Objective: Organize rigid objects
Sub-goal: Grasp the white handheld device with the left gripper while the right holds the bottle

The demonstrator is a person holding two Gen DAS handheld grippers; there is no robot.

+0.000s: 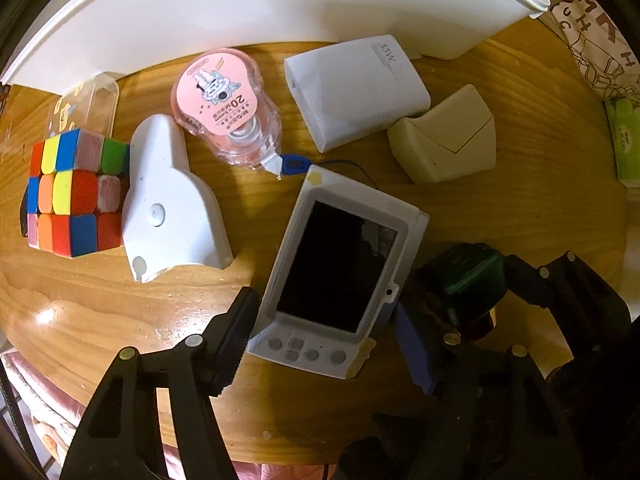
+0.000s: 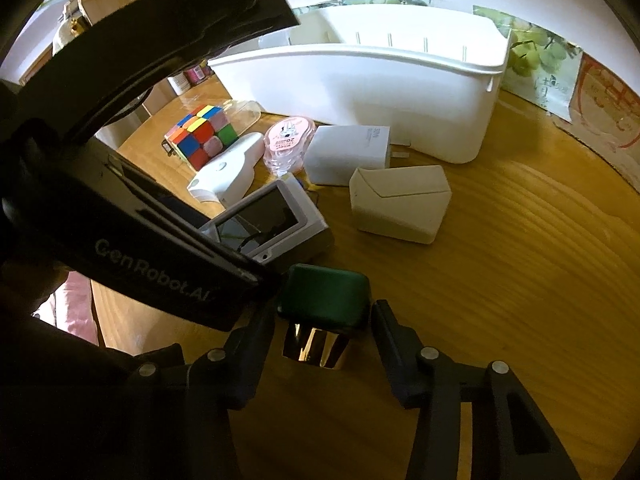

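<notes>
My left gripper [image 1: 324, 340] has its ribbed pads spread to either side of the white screen device [image 1: 340, 268], a glossy dark panel over round buttons; whether the pads touch its edges I cannot tell. My right gripper [image 2: 324, 328] is parted around the green-capped box [image 2: 326, 296], matte cap over a shiny gold base, not pinching it. Both things sit on the grained wooden table [image 2: 520, 280]. Behind lie a beige faceted block [image 2: 400, 204], a smooth white charger [image 2: 346, 154], a pink tape dispenser [image 1: 224, 108], a puzzle cube [image 1: 74, 190] and the long white plastic bin [image 2: 360, 92].
</notes>
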